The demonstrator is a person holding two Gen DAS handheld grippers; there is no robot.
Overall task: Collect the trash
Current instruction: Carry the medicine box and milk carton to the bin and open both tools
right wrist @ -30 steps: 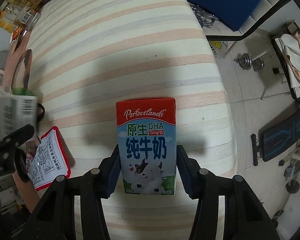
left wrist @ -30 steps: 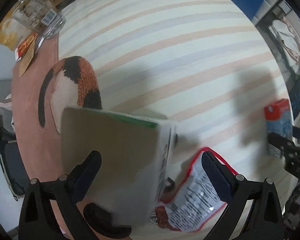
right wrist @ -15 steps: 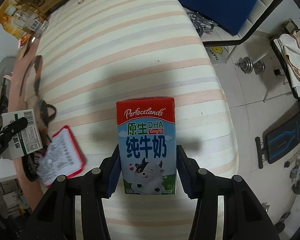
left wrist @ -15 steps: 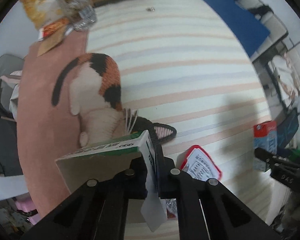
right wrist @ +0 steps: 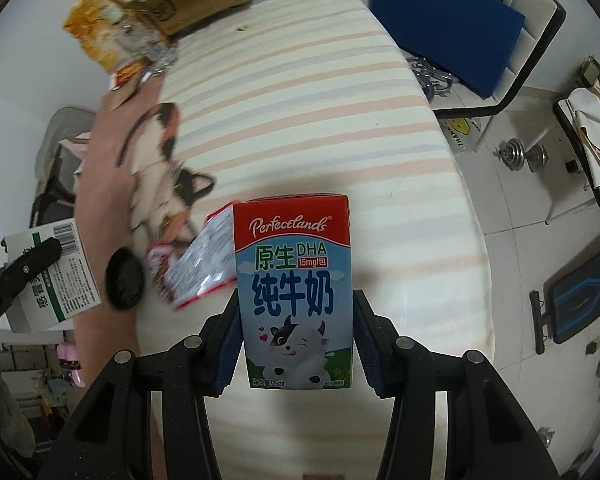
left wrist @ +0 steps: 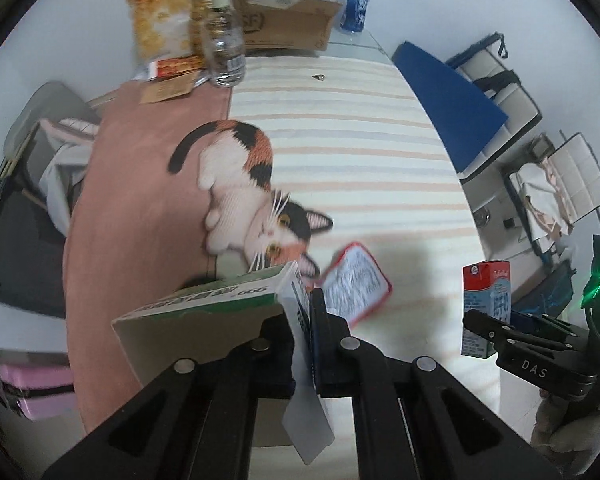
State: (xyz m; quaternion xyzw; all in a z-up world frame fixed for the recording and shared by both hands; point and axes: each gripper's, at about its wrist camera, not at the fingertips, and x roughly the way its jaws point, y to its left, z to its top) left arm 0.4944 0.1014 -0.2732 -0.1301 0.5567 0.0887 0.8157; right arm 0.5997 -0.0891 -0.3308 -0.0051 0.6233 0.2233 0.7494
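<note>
Right gripper (right wrist: 294, 344) is clamped on the red-and-blue milk carton (right wrist: 294, 292); left gripper (left wrist: 304, 344) pinches a green-and-white cardboard box (left wrist: 220, 320), both just above the red-edged snack wrapper (left wrist: 354, 282) on the striped tabletop (left wrist: 360, 152).

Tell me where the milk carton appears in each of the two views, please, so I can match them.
Left wrist view: the milk carton is at the far right edge, small, held by the right gripper.
Right wrist view: the milk carton fills the centre, upright between the gripper's fingers.
Shared landmark: the red-edged snack packet lying on the striped cloth beside the cat picture.
</note>
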